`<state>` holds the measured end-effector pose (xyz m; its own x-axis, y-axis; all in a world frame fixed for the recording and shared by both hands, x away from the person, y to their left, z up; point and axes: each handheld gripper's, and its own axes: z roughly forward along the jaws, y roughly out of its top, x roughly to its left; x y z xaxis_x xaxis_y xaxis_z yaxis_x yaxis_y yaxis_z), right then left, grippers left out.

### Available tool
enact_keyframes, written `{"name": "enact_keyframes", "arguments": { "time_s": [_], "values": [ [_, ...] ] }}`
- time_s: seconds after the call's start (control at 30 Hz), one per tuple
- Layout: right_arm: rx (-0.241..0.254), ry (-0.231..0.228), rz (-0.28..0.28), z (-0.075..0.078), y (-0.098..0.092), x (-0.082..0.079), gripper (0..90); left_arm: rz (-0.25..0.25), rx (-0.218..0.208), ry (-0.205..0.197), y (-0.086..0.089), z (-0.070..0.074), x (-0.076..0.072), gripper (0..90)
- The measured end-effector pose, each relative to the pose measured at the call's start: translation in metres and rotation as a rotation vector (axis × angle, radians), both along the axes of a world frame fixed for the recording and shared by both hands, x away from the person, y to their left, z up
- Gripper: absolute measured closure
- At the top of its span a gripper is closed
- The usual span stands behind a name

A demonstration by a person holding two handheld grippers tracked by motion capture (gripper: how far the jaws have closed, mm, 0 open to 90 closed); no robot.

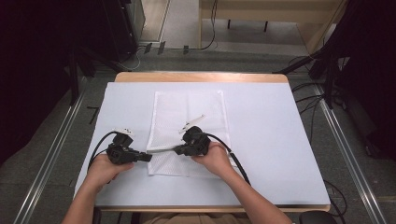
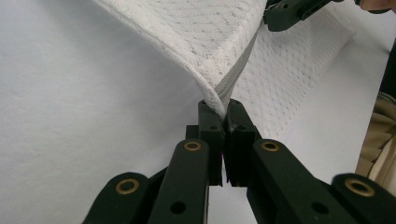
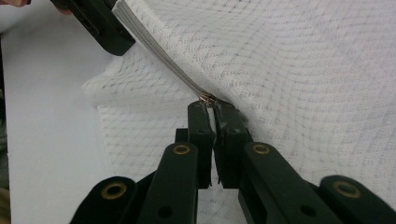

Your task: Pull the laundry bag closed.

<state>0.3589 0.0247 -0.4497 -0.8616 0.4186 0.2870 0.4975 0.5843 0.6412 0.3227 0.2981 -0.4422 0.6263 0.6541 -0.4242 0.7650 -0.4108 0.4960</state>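
White mesh bag point(image 1: 187, 126) laid on counter point(image 1: 271, 140). Zipper edge point(image 2: 236, 74) pinched by closed left hand-held gripper point(image 2: 223, 109); zipper pull point(image 3: 208, 99) clamped by closed right hand-held gripper point(image 3: 210, 109).

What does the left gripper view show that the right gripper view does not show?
Only the left gripper view shows the left claw shut on the mesh bag's corner, where the zipper tape ends. Only the right gripper view shows the right claw shut on the small metal zipper pull. Both show the white mesh bag, the zipper tape stretched between the claws, and the white table cover.
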Motion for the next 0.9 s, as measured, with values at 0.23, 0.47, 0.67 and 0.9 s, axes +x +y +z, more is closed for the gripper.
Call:
{"name": "enact_keyframes", "arguments": {
  "time_s": [0.23, 0.47, 0.67, 0.9],
  "values": [
    [-0.006, -0.006, -0.003, 0.001, -0.004, -0.002, 87.7, 0.003, 0.0, 0.011, 0.001, -0.001, 0.0, 88.2],
    [-0.019, -0.002, -0.012, 0.001, -0.011, -0.001, 87.7, 0.001, -0.001, 0.011, 0.001, -0.001, 0.0, 88.1],
    [-0.044, -0.005, -0.011, 0.002, -0.016, 0.0, 87.7, -0.006, -0.003, 0.011, 0.002, -0.001, 0.0, 88.1],
    [-0.033, 0.006, -0.007, 0.002, -0.018, -0.001, 87.7, -0.01, -0.001, 0.007, 0.001, -0.001, -0.001, 88.1]
  ]
}}
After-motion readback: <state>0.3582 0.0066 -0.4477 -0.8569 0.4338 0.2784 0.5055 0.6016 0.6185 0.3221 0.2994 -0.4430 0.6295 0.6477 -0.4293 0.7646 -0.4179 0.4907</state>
